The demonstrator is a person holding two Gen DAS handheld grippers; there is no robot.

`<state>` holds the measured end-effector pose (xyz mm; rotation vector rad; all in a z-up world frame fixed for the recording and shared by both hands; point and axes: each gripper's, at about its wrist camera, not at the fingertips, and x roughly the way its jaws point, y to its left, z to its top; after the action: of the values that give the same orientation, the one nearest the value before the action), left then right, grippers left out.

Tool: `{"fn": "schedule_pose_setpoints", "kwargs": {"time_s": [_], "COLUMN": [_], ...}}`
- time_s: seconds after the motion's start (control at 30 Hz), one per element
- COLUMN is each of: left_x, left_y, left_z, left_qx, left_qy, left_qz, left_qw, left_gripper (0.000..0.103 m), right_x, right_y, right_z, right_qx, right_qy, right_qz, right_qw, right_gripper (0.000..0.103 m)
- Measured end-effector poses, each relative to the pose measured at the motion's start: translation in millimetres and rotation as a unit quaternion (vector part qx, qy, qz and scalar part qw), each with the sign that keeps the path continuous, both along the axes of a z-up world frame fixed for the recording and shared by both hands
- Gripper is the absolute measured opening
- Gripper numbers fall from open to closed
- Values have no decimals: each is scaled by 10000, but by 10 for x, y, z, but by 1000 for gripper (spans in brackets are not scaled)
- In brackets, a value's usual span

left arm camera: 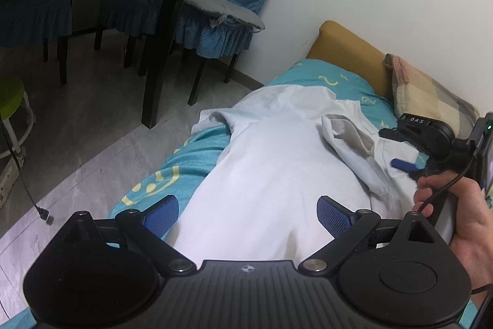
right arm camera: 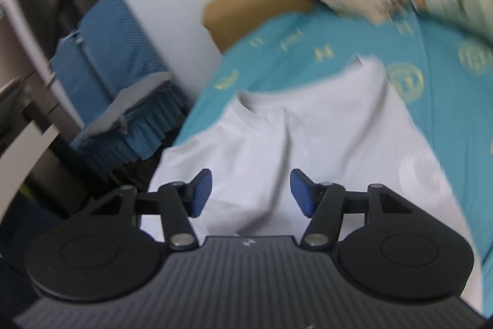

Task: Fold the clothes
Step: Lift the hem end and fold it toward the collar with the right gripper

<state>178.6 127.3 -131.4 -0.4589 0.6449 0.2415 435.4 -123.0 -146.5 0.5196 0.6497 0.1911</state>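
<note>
A white T-shirt [left arm camera: 271, 162] lies spread on a teal bed sheet [left arm camera: 172, 162], its neck end toward the far headboard and one sleeve [left arm camera: 348, 141] folded over onto the body. My left gripper [left arm camera: 248, 213] is open just above the shirt's near part, holding nothing. My right gripper [left arm camera: 403, 167] shows at the right of the left wrist view, low over the shirt's right side. In the blurred right wrist view it [right arm camera: 251, 193] is open and empty above the shirt [right arm camera: 308, 144], facing the collar [right arm camera: 246, 104].
A plaid pillow [left arm camera: 431, 94] and a tan headboard [left arm camera: 345, 51] stand at the far end against the white wall. Blue-covered chairs [left arm camera: 215, 20] and a dark table leg [left arm camera: 163, 51] stand on the grey floor to the left. A green stool [left arm camera: 12, 100] is at far left.
</note>
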Motion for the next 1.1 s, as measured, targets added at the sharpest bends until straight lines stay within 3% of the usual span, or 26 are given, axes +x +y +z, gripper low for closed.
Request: {"fn": "schedule_pose_setpoints", "kwargs": {"time_s": [0.1,0.2,0.27,0.47,0.53,0.6,0.67,0.7,0.8,0.9,1.0,1.1], "left_x": [11,23,37,80,90,73,30,6,-71,-133,-166,-178], "left_y": [-5,-17,-20,-26,-8,32,90,124,214,289,346,398], "left_z": [-21,-37,-41,-55,-54,-38,-7,9,50,93,102,84], "left_qx": [-27,7,44,155,173,194,211,191,121,90,48,10], "left_qy": [23,47,43,34,38,11,-58,-92,-156,-210,-186,-80], "left_qz": [-12,-16,-5,27,79,239,475,601,919,1201,1386,1502], "left_qw": [10000,10000,10000,9999,9998,9995,9986,9980,9956,9925,9902,9886], "left_gripper": [98,98,98,98,98,97,97,97,97,97,97,97], "right_x": [139,273,352,629,725,821,917,884,638,427,250,135], "right_y": [70,218,331,575,647,720,793,843,1040,1444,2055,2681], "right_z": [-172,-289,-252,-21,63,146,229,250,257,284,270,89], "right_qx": [221,215,101,-639,-918,-1197,-1474,-1725,-2433,-2780,-3159,-3486], "right_qy": [394,803,783,475,363,250,138,-8,-533,-894,-1069,-750], "right_qz": [152,275,337,494,541,588,634,691,1101,2060,3270,4393], "right_qw": [9989,9962,9963,9956,9936,9908,9869,9826,9622,9340,8842,8246], "right_gripper": [57,42,13,10,12,23,74,83,84,84,84,83]}}
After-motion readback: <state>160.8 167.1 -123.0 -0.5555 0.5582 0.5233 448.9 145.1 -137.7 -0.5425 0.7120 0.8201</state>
